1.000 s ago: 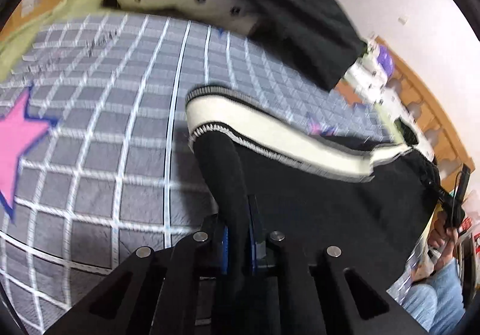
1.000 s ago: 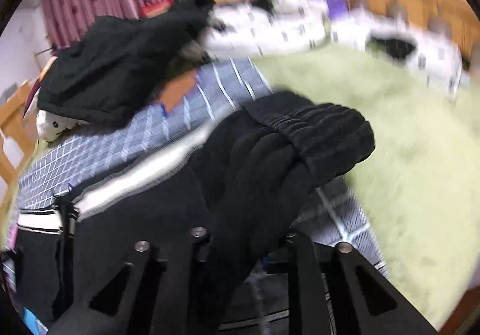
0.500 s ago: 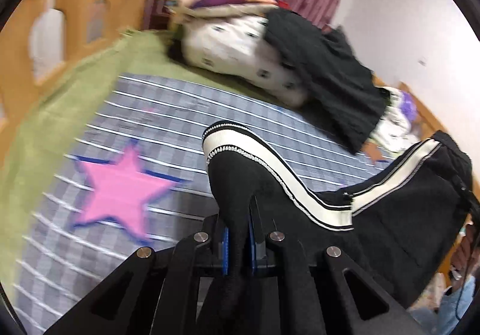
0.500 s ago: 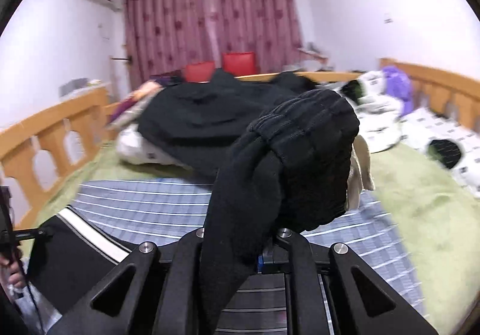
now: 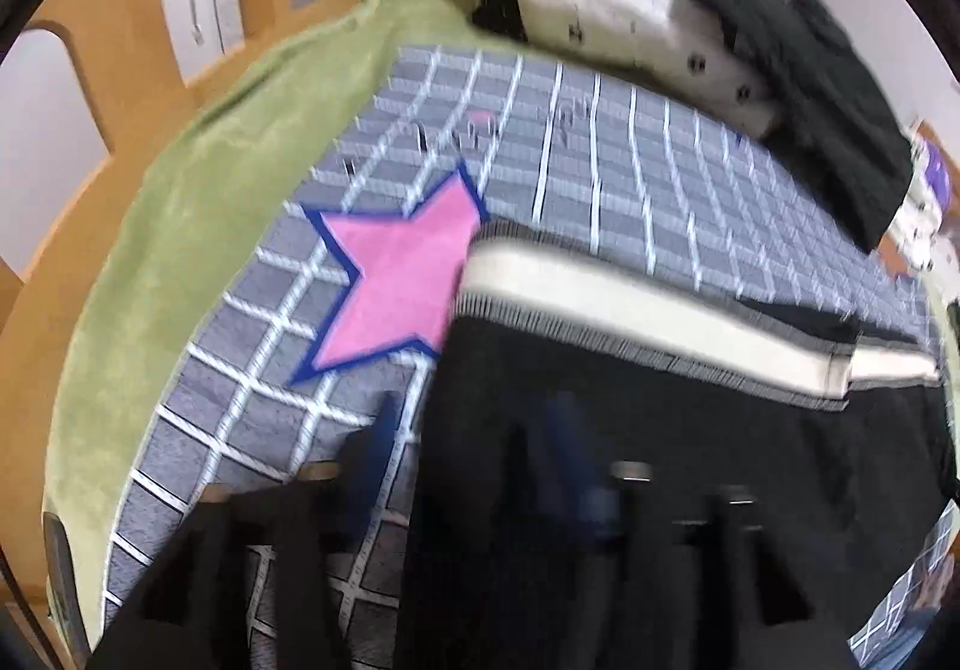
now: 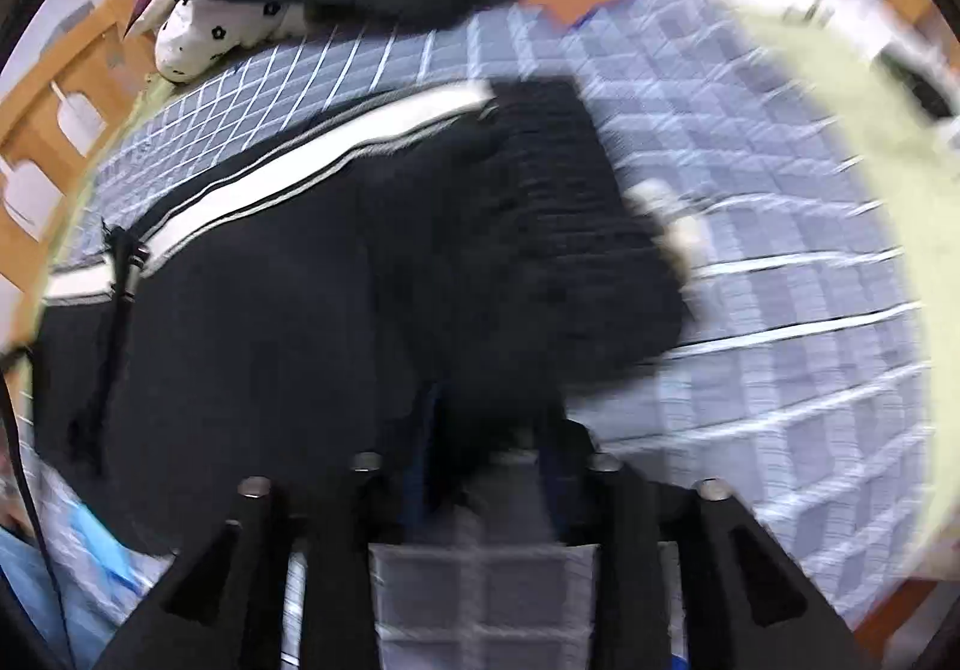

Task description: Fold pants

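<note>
even indoor light, heavy motion blur, perhaps strongest rightward, fisheye-warped edges

No words, labels, brands or numbers can be read in either view; motion blur smears most surfaces.

Black knit pants (image 5: 690, 460) carry a cream side stripe edged in fine black-and-white ticking. They lie on a grey blanket (image 5: 630, 178) gridded in white, with a pink, blue-edged star (image 5: 396, 274) at 9 o'clock, over a moss-green bedspread (image 5: 180, 226).
</note>
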### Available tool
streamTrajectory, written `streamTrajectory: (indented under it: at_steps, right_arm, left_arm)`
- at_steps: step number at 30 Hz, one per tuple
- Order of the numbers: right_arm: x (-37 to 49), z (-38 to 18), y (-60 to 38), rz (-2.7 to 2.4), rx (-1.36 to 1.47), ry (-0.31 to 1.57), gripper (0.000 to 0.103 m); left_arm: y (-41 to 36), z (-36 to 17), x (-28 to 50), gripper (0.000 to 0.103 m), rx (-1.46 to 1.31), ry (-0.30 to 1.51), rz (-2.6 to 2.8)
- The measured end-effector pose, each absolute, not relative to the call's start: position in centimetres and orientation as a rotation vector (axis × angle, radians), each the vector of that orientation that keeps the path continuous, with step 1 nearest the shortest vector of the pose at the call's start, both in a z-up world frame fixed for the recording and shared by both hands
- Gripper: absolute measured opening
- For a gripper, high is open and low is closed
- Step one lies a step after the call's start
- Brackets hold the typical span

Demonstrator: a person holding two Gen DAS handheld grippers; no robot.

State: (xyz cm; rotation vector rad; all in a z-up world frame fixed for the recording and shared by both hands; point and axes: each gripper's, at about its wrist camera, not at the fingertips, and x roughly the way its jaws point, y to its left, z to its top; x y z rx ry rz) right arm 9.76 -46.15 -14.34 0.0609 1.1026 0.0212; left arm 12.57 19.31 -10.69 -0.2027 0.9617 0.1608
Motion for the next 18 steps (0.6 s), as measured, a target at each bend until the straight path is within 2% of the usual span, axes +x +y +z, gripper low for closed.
streamTrajectory:
  at_steps: [1, 6, 9, 12, 14, 16, 18]
  right_arm:
    - [8.6, -13.1, -46.2, 0.000, 0.012, 1.050, 0.048]
    - [7.4, -9.4, -45.1, 0.029, -0.008, 0.906, 0.048]
    - [8.4, -10.0, -42.4, 0.088, -0.048, 0.854, 0.048]
    - [10.9, -14.5, -40.0, 0.077, -0.132, 0.935, 0.048]
    - [11.9, -17.0, -39.6, 0.037, -0.178, 1.039, 0.043]
    - [11.2, -15.9, -39.2, 0.029, -0.193, 0.998, 0.043]
    - [10.4, -15.0, -39.5, 0.043, -0.095, 0.994, 0.043]
  left_arm:
    - [19.3, -10.1, 12.1, 0.069, -0.202, 0.924, 0.160]
    - [17.3, -9.4, 11.2, 0.069, -0.174, 0.868, 0.109]
    - [15.4, -10.5, 10.5, 0.069, -0.150, 0.890, 0.084]
    - [13.4, -13.4, 8.6, 0.069, -0.153, 0.963, 0.028]
    - [11.8, -15.3, 7.4, 0.070, -0.118, 1.015, -0.005]
    - [10.3, -15.4, 5.7, 0.070, -0.021, 0.958, 0.024]
    - [9.7, -14.4, 4.7, 0.070, 0.016, 0.937, -0.003]
